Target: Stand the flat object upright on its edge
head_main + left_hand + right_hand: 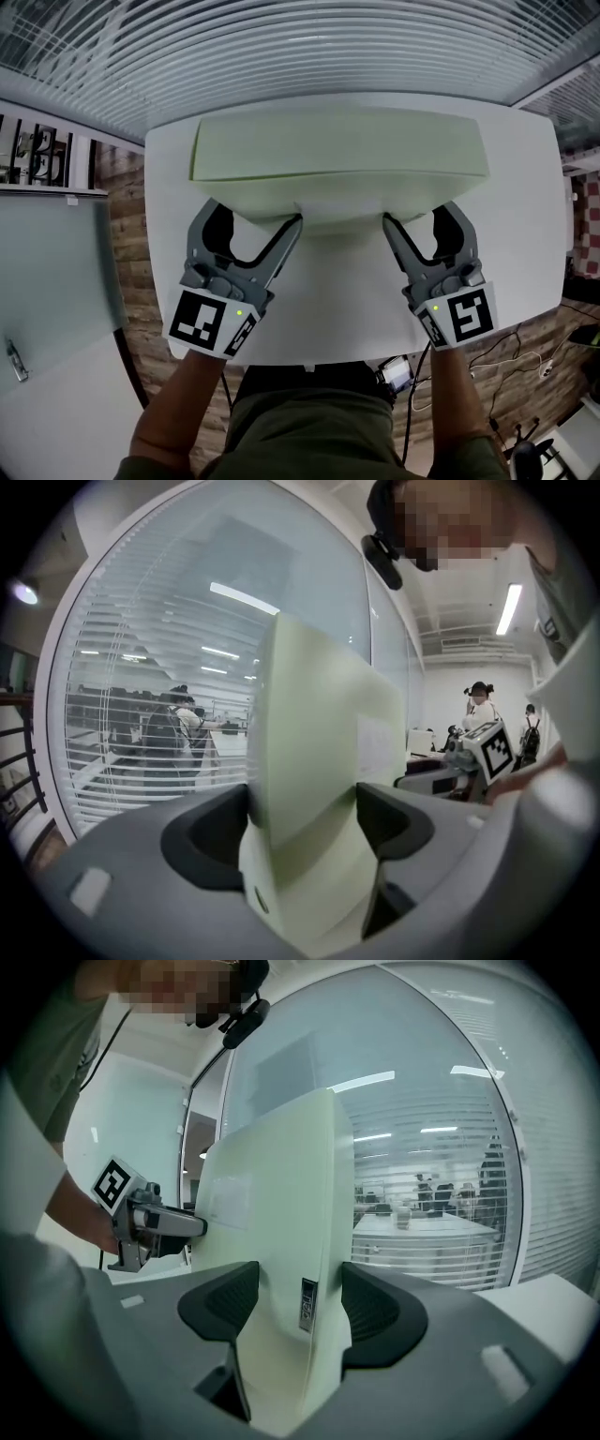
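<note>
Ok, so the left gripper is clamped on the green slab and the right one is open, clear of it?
No. The right gripper is clamped on the slab too; the right gripper view shows its jaws pressed on both faces. The left gripper is clamped on it.

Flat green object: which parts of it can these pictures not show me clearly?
- Resting edge of the flat green object: in the head view it is hidden under the object's own body, so its contact with the table is unclear.
- Small strip on its edge: in the right gripper view it is too small to read.
- Pale label: in the left gripper view its print is too faint to read.
</note>
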